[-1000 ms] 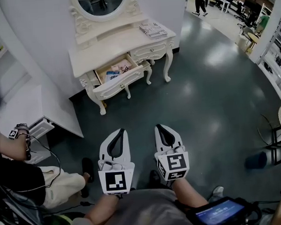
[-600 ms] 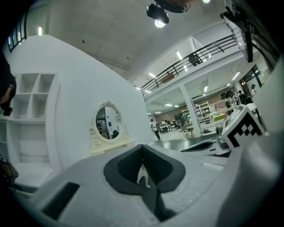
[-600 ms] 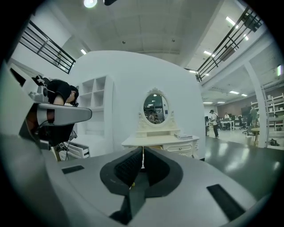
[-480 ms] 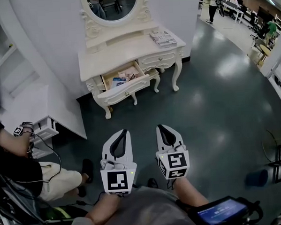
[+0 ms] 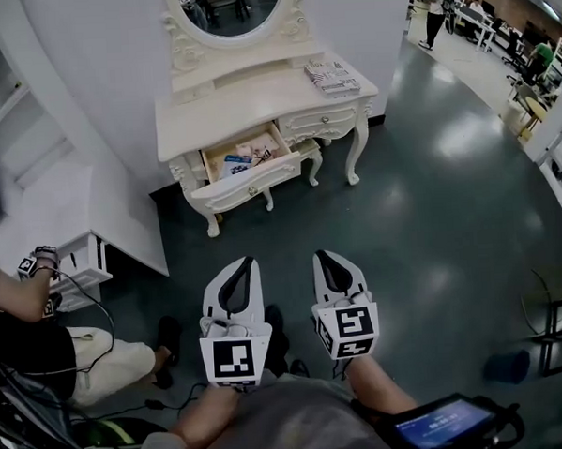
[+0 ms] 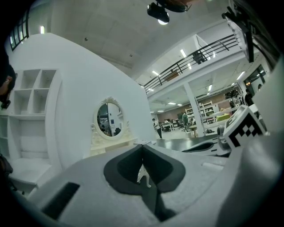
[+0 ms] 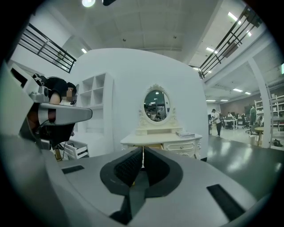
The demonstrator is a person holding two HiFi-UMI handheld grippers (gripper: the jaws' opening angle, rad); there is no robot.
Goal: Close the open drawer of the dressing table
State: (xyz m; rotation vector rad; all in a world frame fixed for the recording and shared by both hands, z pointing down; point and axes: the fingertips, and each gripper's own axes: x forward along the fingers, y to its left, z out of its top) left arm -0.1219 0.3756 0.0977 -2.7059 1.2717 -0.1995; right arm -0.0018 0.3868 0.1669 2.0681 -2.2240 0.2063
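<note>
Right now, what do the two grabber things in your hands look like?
The left gripper and the right gripper look the same. Each is a smooth pale grey shell that narrows to a rounded tip, with a black teardrop-shaped lining around the jaws. At the back sit the left cube and the right cube, covered in black-and-white square patterns. The right gripper's black pads look ribbed.

Indoor light bright and even, from ceiling lamps [image 7: 88, 2] at 12 o'clock. Head view: pale glare patches on dark floor [image 5: 445, 130] at 2 o'clock; shadows soft. Gripper views: strong fisheye bend, black rim all round; left gripper [image 6: 142, 145] and right gripper [image 7: 142, 148] blurred up close.
</note>
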